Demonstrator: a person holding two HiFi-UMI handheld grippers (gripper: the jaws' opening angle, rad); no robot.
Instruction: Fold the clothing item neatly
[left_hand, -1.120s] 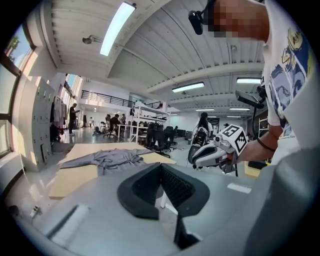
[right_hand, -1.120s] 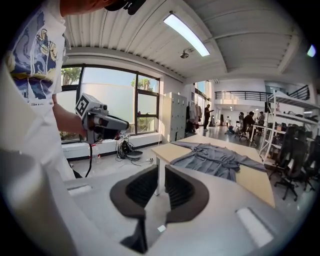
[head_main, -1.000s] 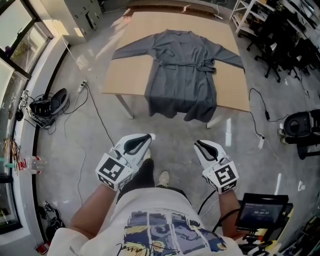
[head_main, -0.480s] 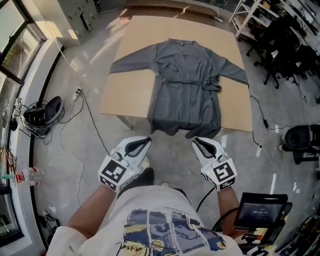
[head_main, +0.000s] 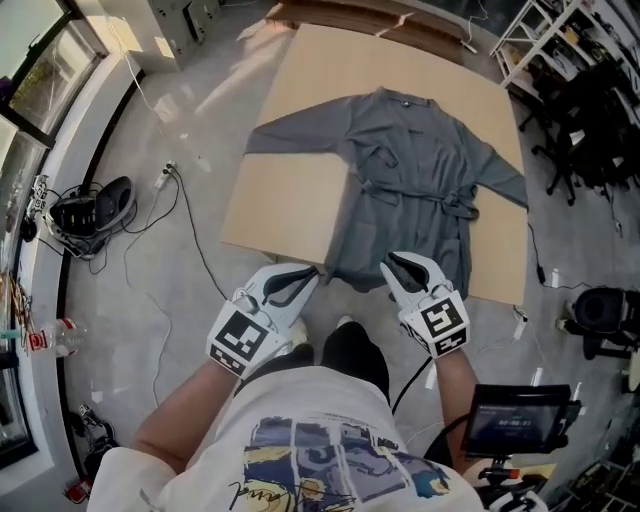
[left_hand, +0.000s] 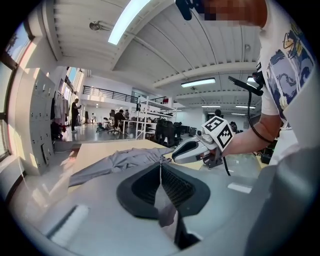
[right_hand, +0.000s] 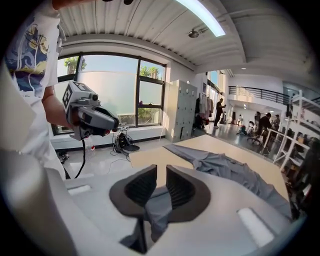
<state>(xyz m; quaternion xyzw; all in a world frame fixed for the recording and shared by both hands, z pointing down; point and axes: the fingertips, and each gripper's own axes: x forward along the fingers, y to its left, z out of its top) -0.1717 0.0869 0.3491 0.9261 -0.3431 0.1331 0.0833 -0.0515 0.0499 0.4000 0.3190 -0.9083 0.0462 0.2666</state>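
A grey long-sleeved robe (head_main: 410, 190) with a tied belt lies spread on the wooden table (head_main: 290, 200), its hem hanging over the near edge. My left gripper (head_main: 316, 271) is at the hem's left corner with its jaws shut tip to tip (left_hand: 160, 164); only grey cloth below shows behind them. My right gripper (head_main: 385, 262) hovers over the hem a little to the right. Its jaws (right_hand: 161, 170) are opening. Hem cloth shows through the narrow gap, and the pads do not press on it. The robe (right_hand: 225, 165) stretches away beyond them.
Cables and a power strip (head_main: 165, 175) trail over the floor left of the table, beside a dark bag (head_main: 100, 205). A small screen (head_main: 510, 420) stands at my lower right. Black chairs (head_main: 590, 130) and shelving crowd the right side. My shoes (head_main: 350, 345) are near the table edge.
I have stepped up to the table. Both grippers moved from over the bare floor to the near edge at the robe's hem. The right jaws have parted slightly.
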